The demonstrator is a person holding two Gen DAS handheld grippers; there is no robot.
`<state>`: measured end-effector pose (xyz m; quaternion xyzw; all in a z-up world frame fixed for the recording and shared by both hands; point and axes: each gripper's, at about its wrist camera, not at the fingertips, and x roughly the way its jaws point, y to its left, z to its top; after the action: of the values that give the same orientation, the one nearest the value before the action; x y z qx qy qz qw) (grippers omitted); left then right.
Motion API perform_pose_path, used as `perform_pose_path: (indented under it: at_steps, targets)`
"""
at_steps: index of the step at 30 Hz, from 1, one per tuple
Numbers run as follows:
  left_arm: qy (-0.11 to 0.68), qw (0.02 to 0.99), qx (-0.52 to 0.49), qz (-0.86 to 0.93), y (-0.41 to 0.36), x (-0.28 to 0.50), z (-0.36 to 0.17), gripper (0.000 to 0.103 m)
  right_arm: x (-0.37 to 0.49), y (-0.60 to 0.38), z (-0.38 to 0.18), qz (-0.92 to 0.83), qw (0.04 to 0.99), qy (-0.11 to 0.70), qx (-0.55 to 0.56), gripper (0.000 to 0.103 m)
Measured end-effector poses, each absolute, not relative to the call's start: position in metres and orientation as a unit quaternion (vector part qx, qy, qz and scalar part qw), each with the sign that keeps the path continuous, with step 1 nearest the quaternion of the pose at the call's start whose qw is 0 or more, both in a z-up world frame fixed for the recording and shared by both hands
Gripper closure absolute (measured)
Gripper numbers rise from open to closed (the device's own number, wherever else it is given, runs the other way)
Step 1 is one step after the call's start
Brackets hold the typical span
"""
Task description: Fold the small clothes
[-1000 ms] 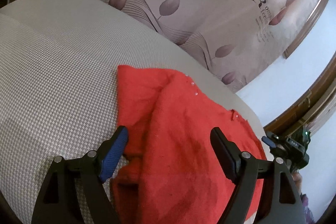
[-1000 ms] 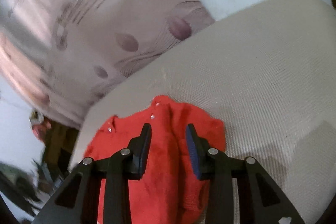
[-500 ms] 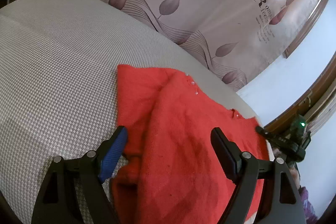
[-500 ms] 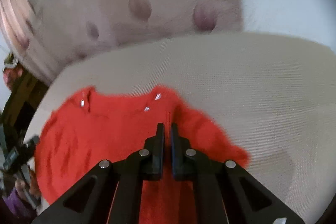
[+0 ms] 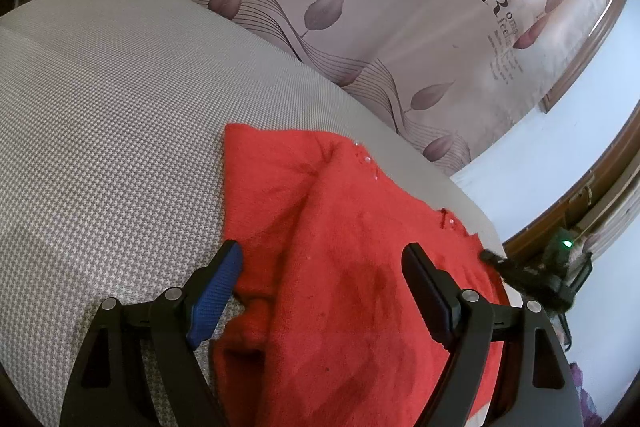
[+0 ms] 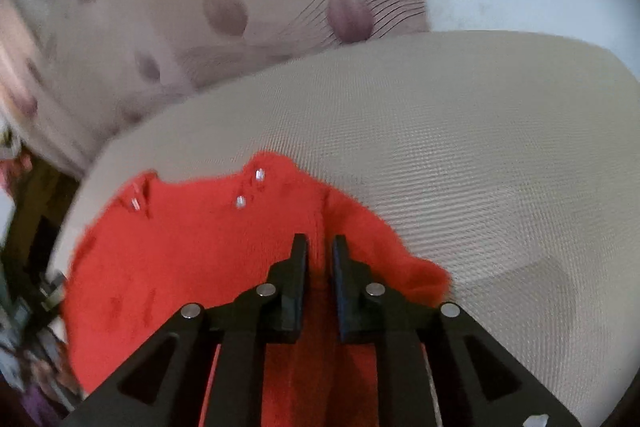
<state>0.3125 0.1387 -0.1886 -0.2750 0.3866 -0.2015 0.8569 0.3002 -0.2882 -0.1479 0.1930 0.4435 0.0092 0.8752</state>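
Note:
A small red knitted garment (image 5: 320,227) with clear buttons lies partly folded on a grey woven cushion (image 5: 112,131). My left gripper (image 5: 320,263) is open and hovers just above the garment, its fingers apart on either side of a fold. In the right wrist view the same red garment (image 6: 192,247) lies on the cushion (image 6: 480,167). My right gripper (image 6: 319,251) is nearly closed on a raised ridge of the red fabric. The right gripper also shows at the garment's far edge in the left wrist view (image 5: 520,271).
A pale curtain with a leaf pattern (image 5: 360,7) hangs behind the cushion. A white wall and a brown wooden frame (image 5: 592,179) stand to the right. The cushion's edge (image 6: 80,195) drops off just past the garment.
My right gripper closed from half open to pinch a ridge of the red garment and swung over it. My left gripper stayed open and still.

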Motion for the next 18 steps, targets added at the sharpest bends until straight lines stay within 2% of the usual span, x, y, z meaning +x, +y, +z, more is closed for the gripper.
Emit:
perform_pose_path:
  at_steps: [3, 6, 10, 14, 18]
  targets:
    - [0.384, 0.858, -0.277, -0.197, 0.140, 0.311, -0.188, 0.021, 0.273, -0.294, -0.123, 0.004, 0.899, 0.380, 0.216, 0.088]
    - [0.384, 0.864, -0.273, -0.179, 0.143, 0.309, -0.187, 0.021, 0.251, -0.275, -0.105, 0.028, 0.916, 0.352, 0.191, 0.088]
    - [0.388, 0.873, -0.271, -0.116, 0.154, 0.304, -0.186, 0.021, 0.243, -0.246, -0.111, 0.036, 0.915, 0.378, 0.136, 0.088]
    - [0.418, 0.879, -0.204, -0.108, 0.153, 0.305, -0.175, 0.021, 0.244, -0.243, -0.145, 0.039, 0.886, 0.440, 0.142, 0.086]
    - [0.435, 0.856, -0.222, -0.171, 0.170, 0.310, -0.162, 0.021, 0.222, -0.248, -0.126, 0.044, 0.903, 0.391, 0.172, 0.084]
